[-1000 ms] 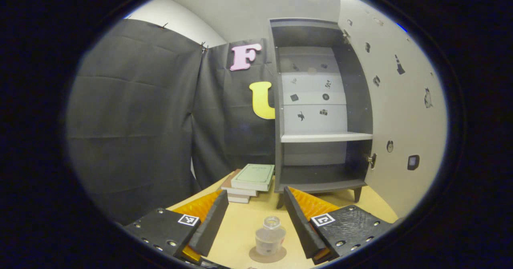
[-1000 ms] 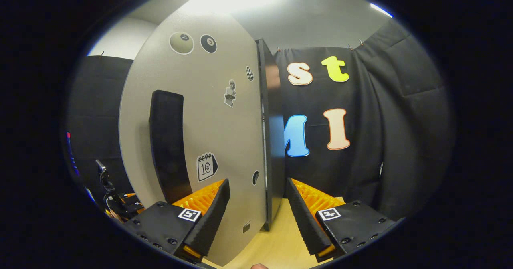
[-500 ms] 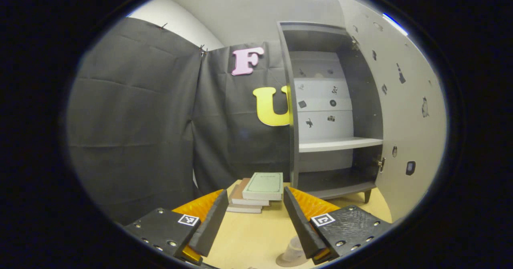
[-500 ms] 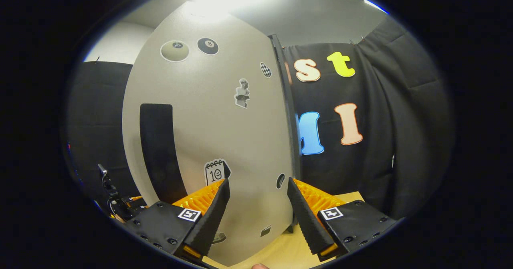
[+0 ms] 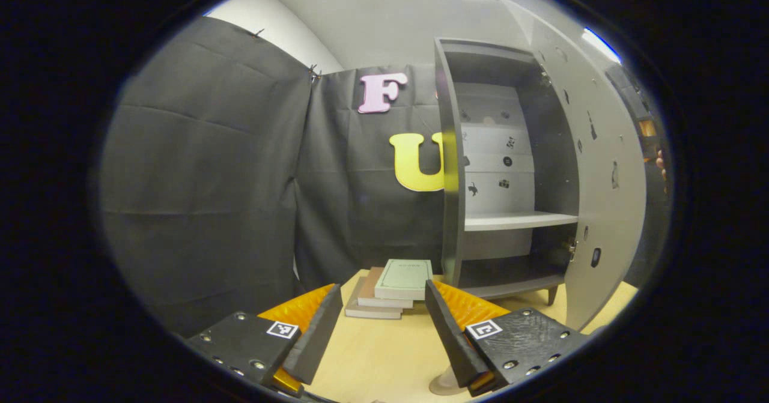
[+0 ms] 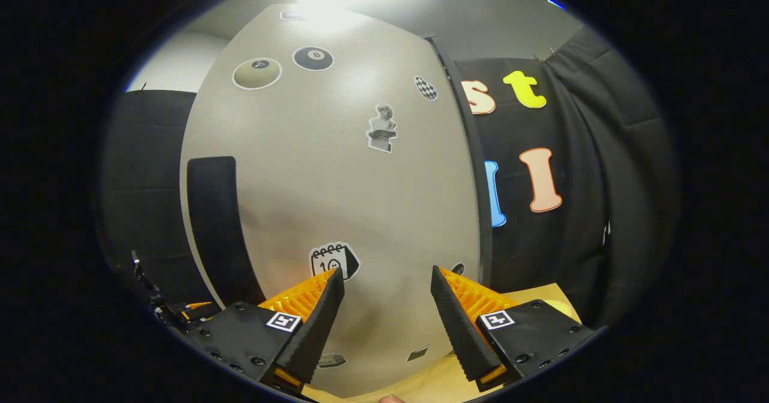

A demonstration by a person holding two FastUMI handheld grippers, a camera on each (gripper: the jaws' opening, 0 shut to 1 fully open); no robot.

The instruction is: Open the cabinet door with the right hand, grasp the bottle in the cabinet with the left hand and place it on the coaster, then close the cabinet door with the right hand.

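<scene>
Grey laminate, stuck over with small stickers, is the outer face of the tall cabinet door (image 6: 336, 211), which lies close before the right gripper (image 6: 381, 319); its fingers stand apart with nothing between them, and whether either tip touches the panel cannot be told. A second ago that gripper looked along the door's edge; now it meets the flat face, so the door has swung partway toward shut. From the left gripper (image 5: 375, 331), fingers likewise apart and empty, the dark grey cabinet (image 5: 510, 169) shows its pale shelf (image 5: 516, 220) bare, the door (image 5: 601, 181) angled in at its right. The small clear glass bottle has slipped behind the left gripper's right finger; what shows on the pale wooden table (image 5: 384, 355) is the edge of the round brown coaster (image 5: 441, 385), on which the bottle stood a second ago. A stack of books (image 5: 390, 286) lies beside the cabinet. Placement appears complete; closing the door is the step in hand.
</scene>
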